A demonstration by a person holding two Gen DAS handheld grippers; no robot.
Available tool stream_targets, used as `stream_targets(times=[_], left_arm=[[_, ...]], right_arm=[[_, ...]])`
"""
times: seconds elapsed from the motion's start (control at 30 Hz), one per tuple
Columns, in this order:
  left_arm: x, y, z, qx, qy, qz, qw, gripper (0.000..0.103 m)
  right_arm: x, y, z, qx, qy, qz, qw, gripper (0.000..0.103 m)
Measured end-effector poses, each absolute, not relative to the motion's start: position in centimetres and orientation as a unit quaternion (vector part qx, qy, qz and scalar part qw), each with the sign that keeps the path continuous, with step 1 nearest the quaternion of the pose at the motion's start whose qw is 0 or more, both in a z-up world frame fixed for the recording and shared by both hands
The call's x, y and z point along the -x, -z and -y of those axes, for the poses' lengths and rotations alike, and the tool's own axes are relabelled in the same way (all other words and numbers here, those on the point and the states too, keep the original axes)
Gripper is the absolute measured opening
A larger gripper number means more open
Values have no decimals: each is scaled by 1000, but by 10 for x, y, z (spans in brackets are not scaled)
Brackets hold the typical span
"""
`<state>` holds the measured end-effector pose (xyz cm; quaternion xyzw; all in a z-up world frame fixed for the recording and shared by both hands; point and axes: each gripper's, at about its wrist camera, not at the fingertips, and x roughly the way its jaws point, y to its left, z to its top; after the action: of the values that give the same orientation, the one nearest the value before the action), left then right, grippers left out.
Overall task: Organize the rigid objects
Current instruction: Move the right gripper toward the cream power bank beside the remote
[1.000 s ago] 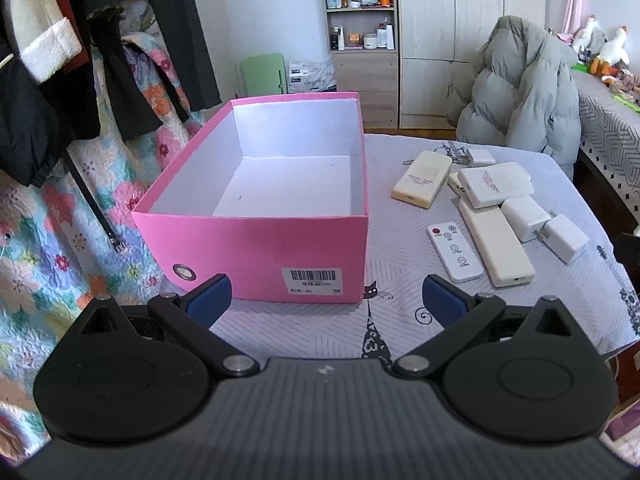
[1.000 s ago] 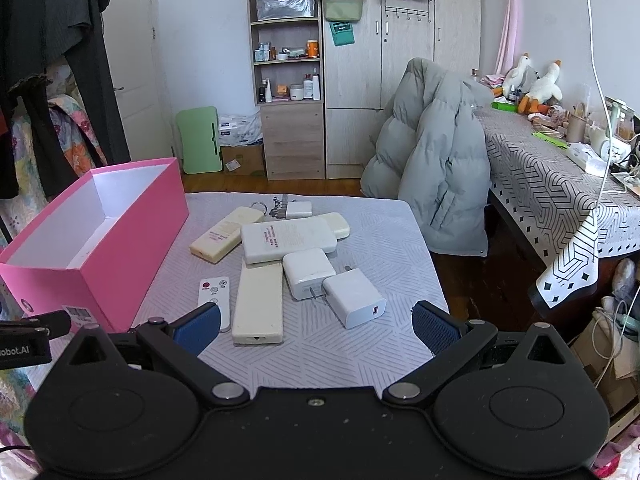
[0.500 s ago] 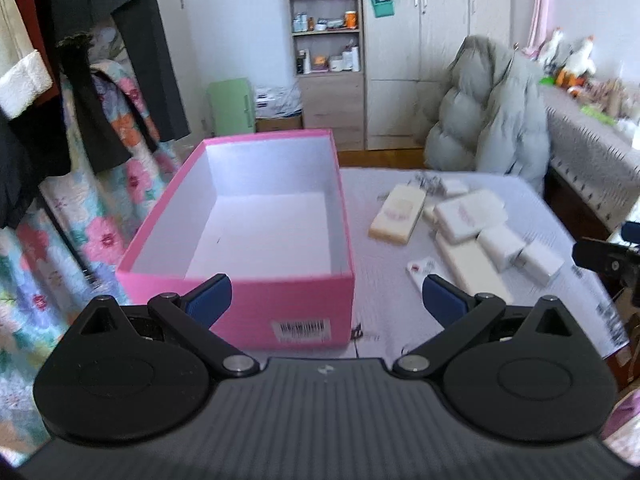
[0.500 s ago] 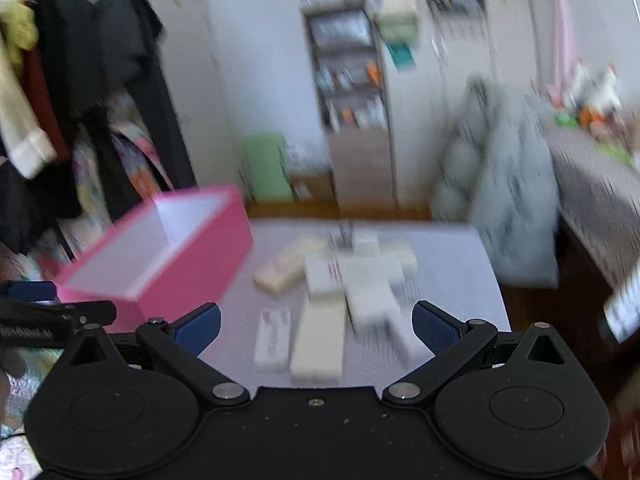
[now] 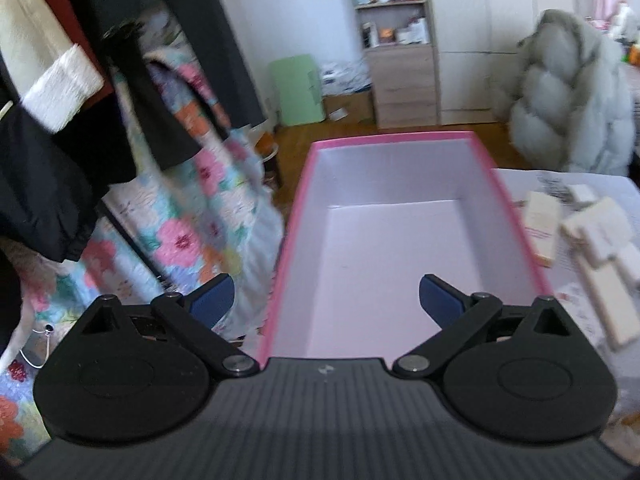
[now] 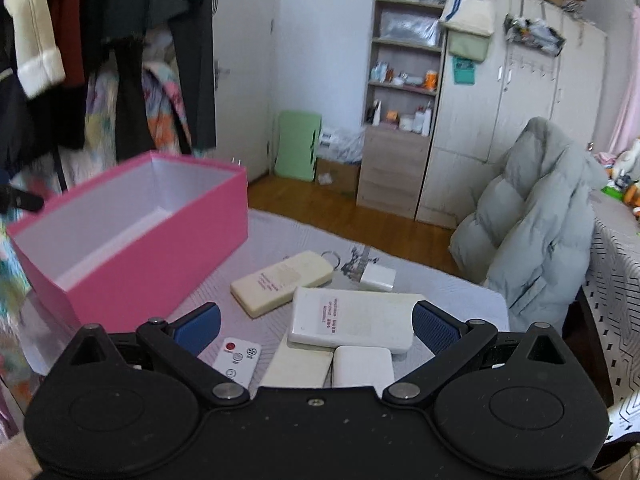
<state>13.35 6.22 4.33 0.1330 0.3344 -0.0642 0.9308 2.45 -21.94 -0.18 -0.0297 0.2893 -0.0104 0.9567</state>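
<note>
An empty pink box (image 5: 400,248) with a white inside stands on the table; it also shows in the right wrist view (image 6: 132,248) at the left. My left gripper (image 5: 326,300) is open and empty, over the box's near end. My right gripper (image 6: 316,322) is open and empty, just above a cluster of white and cream items: a large power bank (image 6: 352,320), a cream remote (image 6: 284,282), a small remote with a red button (image 6: 238,360), a charger (image 6: 378,278) and two blocks (image 6: 362,366) below. The cluster shows blurred in the left wrist view (image 5: 592,248).
A grey patterned cloth (image 6: 264,240) covers the table. Hanging clothes (image 5: 80,80) and a floral quilt are at the left. A grey puffer jacket (image 6: 532,224) hangs on a chair at the table's far right. A shelf and wardrobe stand behind.
My left gripper has moved forward and left, over the box's near edge. My right gripper has moved forward and down, close over the cluster of items. Both stay open.
</note>
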Motion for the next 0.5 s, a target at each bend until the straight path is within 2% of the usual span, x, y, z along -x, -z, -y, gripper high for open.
stream_targets(times=[0.13,0.2,0.23,0.3,0.37,0.47,0.5], left_arm=[[-163,-32,-71,-131,52,-347,927,95],[-175,-26,-75,-130,53,-357,923,84],[-180,-22,-77,-128,54,-363,921,81],[-191,-15,-80,-126,61,-377,916,66],[-203,-7,-83,-126,66,-392,909,59],[-215,3,-87,-135,65,-398,905,54],[-218,6,-87,-139,64,-400,904,49]], right_arm=[[-46,13,219,38,18,-313,949,103],[-56,20,218,41,24,-322,945,103],[-60,22,218,41,26,-327,944,103],[-65,27,217,39,28,-336,941,103],[-71,30,216,36,29,-343,938,103],[-80,33,216,36,28,-347,937,103],[-82,34,216,37,27,-349,936,103]])
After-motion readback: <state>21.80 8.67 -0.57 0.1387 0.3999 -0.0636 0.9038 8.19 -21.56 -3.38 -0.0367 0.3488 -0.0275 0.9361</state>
